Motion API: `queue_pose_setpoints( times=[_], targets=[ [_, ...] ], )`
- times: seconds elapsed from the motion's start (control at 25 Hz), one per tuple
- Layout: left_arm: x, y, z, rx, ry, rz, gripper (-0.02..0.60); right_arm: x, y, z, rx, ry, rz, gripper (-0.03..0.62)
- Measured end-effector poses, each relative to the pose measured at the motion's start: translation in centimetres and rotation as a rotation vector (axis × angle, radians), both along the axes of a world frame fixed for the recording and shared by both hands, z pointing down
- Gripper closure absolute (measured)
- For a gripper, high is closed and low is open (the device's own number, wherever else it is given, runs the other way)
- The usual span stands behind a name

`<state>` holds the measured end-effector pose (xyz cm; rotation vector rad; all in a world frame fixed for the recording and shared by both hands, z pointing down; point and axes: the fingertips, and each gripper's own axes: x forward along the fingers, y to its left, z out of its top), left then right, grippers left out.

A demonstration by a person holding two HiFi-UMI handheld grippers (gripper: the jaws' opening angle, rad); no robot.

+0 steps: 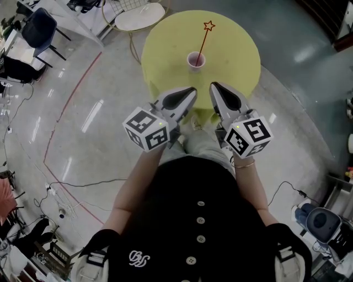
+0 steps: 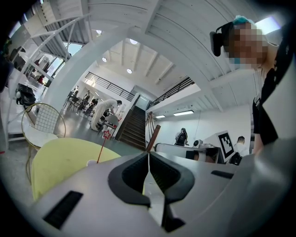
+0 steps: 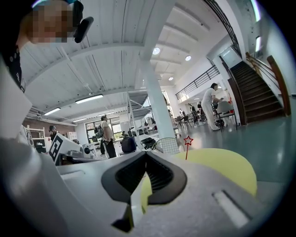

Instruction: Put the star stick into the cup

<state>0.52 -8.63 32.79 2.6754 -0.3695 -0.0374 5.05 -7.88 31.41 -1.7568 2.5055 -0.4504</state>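
A white cup (image 1: 196, 60) stands near the middle of the round yellow table (image 1: 165, 49). The red star stick (image 1: 205, 36) leans out of the cup, its star end up toward the far side. The star stick (image 2: 103, 144) shows small in the left gripper view and the star stick (image 3: 187, 145) also in the right gripper view. My left gripper (image 1: 192, 91) and right gripper (image 1: 214, 87) are both shut and empty, held side by side at the table's near edge, short of the cup.
A white round table with a wire chair (image 1: 139, 16) stands behind the yellow table on the left. A blue chair (image 1: 39, 28) is at the far left. Cables (image 1: 71, 187) lie on the floor. People stand further off in the hall.
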Motion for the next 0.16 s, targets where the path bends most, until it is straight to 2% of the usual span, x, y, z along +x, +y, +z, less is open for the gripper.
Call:
queue_pose_setpoints(
  times=[0.16],
  targets=[
    [-0.11,0.36,0.38,-0.007,-0.009,0.007,0.563,-0.33,0.2,0.15,-0.004,0.002,-0.004,0.591]
  ],
)
